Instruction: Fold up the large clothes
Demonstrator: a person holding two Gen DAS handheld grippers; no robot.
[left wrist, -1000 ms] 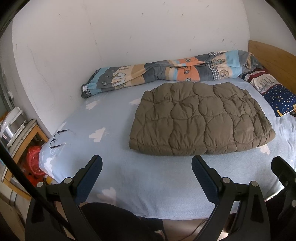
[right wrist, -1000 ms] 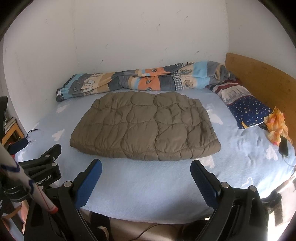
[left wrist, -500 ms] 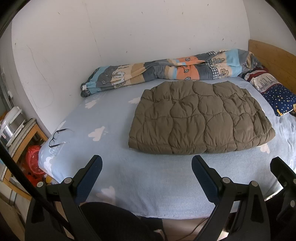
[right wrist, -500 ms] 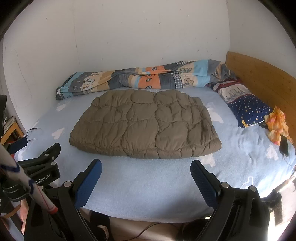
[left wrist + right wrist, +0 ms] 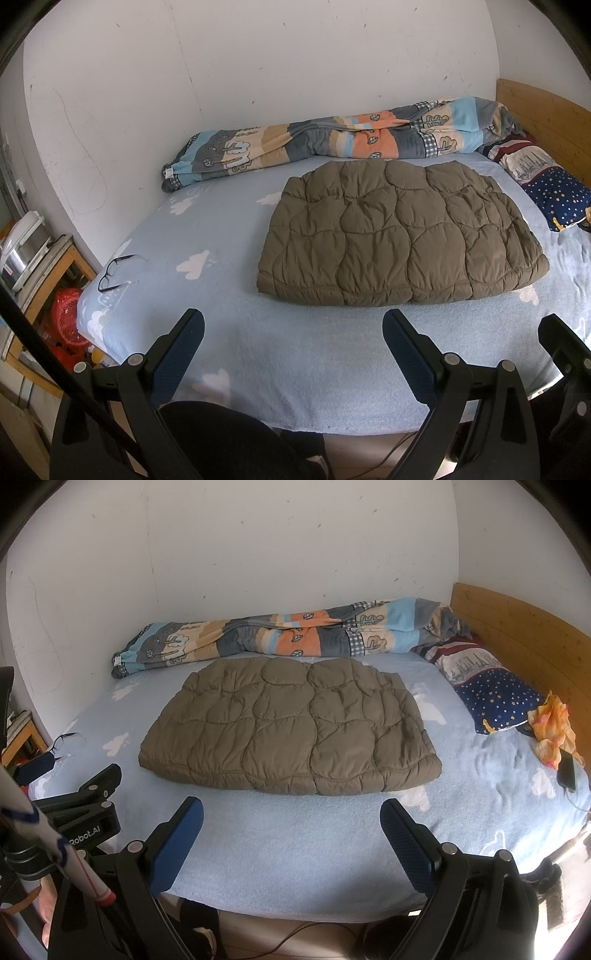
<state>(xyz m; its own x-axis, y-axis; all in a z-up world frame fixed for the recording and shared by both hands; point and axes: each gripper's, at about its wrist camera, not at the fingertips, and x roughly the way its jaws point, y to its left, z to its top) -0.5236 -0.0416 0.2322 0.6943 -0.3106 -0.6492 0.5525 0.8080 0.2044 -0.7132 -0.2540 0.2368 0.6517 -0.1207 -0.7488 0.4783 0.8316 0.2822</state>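
A brown quilted jacket (image 5: 400, 232) (image 5: 291, 731) lies folded into a flat rectangle in the middle of the light blue bed (image 5: 229, 332) (image 5: 295, 834). My left gripper (image 5: 293, 325) hangs open over the bed's near edge, well short of the jacket, with nothing between its blue-padded fingers. My right gripper (image 5: 291, 814) is open too, empty, and just as far back from the jacket's front hem. Part of the left gripper's black frame shows at the left of the right wrist view.
A rolled patterned blanket (image 5: 332, 138) (image 5: 280, 635) lies along the wall. A starry pillow (image 5: 491, 694) and wooden headboard (image 5: 524, 635) are at the right, with orange cloth (image 5: 554, 731) and a phone (image 5: 567, 771). Glasses (image 5: 114, 271) rest at the bed's left corner. A wooden shelf (image 5: 48, 266) stands left.
Both grippers have drawn slightly back and tilted, so the jacket sits a little higher in both views. The jacket itself has not moved.
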